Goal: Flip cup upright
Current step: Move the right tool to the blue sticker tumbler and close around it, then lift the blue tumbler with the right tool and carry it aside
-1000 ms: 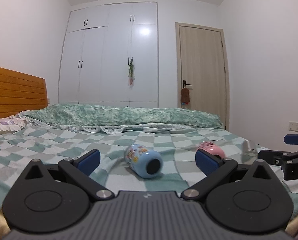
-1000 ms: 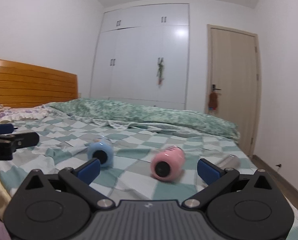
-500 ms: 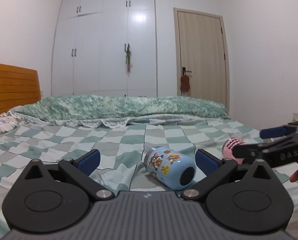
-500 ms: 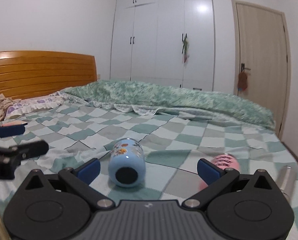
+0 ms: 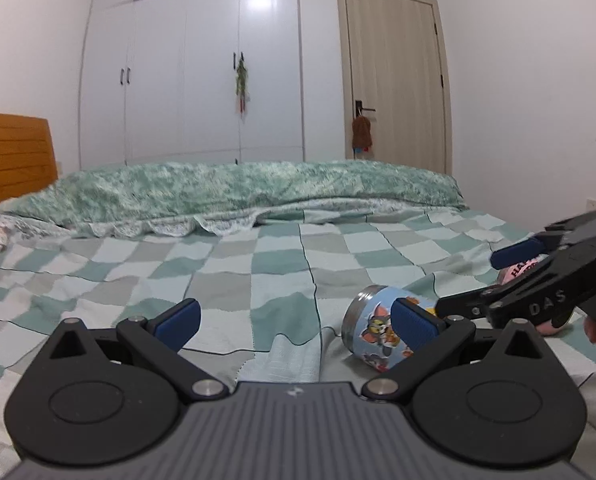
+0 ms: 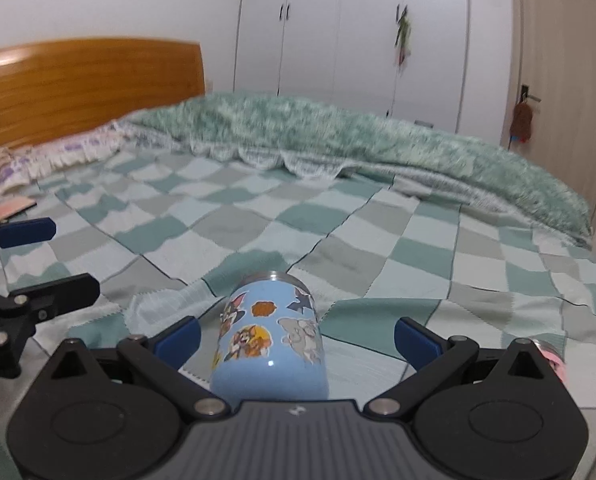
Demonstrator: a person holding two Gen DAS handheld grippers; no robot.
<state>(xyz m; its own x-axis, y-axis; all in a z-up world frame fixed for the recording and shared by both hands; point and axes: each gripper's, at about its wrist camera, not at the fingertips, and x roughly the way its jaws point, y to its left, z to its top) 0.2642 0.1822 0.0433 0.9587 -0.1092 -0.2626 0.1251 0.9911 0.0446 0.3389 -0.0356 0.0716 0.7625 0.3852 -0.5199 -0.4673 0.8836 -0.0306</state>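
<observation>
Checkered bedspread, blue cup lying between wide-spread right claw fingers

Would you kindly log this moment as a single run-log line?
blue cup: on its side on bed | right gripper: open, straddling blue cup | left gripper: open, empty | pink cup: lying behind right gripper

L gripper: fingers wide apart, low, level | R gripper: fingers spread wide, low
</observation>
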